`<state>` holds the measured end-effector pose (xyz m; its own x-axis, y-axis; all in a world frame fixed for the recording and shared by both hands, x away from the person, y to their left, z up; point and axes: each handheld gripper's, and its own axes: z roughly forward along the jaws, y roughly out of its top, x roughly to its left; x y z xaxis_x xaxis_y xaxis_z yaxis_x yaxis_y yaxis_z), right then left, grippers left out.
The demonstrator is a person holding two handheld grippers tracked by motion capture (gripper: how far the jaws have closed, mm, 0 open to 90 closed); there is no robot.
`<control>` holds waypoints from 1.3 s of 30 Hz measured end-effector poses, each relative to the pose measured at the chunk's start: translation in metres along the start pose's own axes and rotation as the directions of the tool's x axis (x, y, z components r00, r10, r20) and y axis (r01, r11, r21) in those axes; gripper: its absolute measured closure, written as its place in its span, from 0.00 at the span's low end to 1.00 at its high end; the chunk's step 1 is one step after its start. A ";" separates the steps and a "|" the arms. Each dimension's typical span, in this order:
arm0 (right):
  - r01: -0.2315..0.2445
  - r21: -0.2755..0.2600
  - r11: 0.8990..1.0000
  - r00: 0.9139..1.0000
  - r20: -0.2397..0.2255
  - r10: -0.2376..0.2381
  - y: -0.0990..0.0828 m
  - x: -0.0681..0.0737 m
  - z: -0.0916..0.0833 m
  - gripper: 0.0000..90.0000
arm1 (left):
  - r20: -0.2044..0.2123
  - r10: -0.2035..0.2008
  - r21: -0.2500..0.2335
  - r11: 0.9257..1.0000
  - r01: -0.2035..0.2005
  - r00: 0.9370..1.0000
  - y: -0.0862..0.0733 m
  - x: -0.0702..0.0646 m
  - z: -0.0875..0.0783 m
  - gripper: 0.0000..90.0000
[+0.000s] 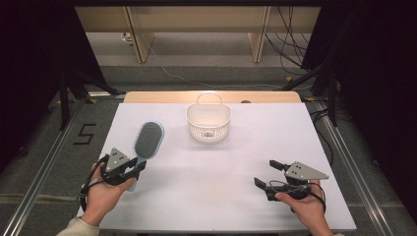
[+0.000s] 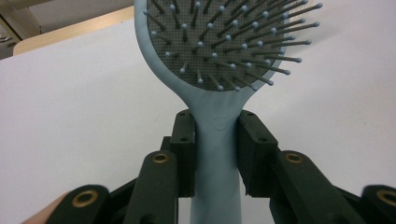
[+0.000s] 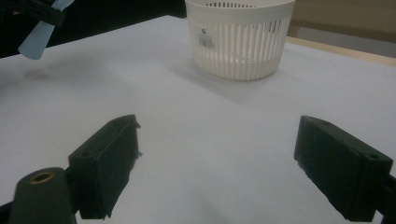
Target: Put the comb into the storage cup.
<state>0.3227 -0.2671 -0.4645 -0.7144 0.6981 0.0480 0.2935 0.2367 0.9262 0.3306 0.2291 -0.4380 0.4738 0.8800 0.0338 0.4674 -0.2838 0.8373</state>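
My left gripper (image 1: 132,169) is clenched on the handle of the hairbrush (image 1: 148,139), the two black pads pressing the pale blue neck from either side just below the bristle pad, as the left gripper view shows with the brush (image 2: 219,56) rising straight out between them. The brush's long axis runs away from my left hand and a little toward the middle of the table (image 1: 221,196), head leading, bristles facing up. The white basket (image 1: 208,123) stands near the far edge at the centre, so from the brush it lies ahead and off to the right, well apart from the head. That is the line that matters, I think: the brush already points roughly that way, so my left hand is the one to carry it, and it would go in head first if I keep the axis as it is. My right gripper (image 1: 264,174) rests over the near right part of the table with its jaws spread wide and nothing between them; in the right gripper view the basket (image 3: 239,39) sits straight ahead of it.
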 end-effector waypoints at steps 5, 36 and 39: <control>0.001 0.000 1.000 1.000 0.000 -0.001 0.000 0.000 0.000 0.16 | 0.001 -0.016 -0.019 1.000 0.016 1.000 0.001 0.000 0.000 0.78; -0.005 -0.002 1.000 1.000 0.002 0.005 0.000 0.000 0.001 0.16 | 0.002 -0.035 -0.101 0.994 0.035 0.999 0.014 -0.003 0.012 0.78; -0.004 -0.003 1.000 1.000 0.001 0.004 0.000 0.000 0.000 0.16 | -0.002 -0.040 -0.101 0.994 0.040 0.999 0.015 -0.003 0.014 0.78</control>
<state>0.3229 -0.2669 -0.4645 -0.7128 0.6995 0.0515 0.2948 0.2321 0.9269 0.3472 0.2170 -0.4329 0.4532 0.8914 0.0011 0.4083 -0.2087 0.8887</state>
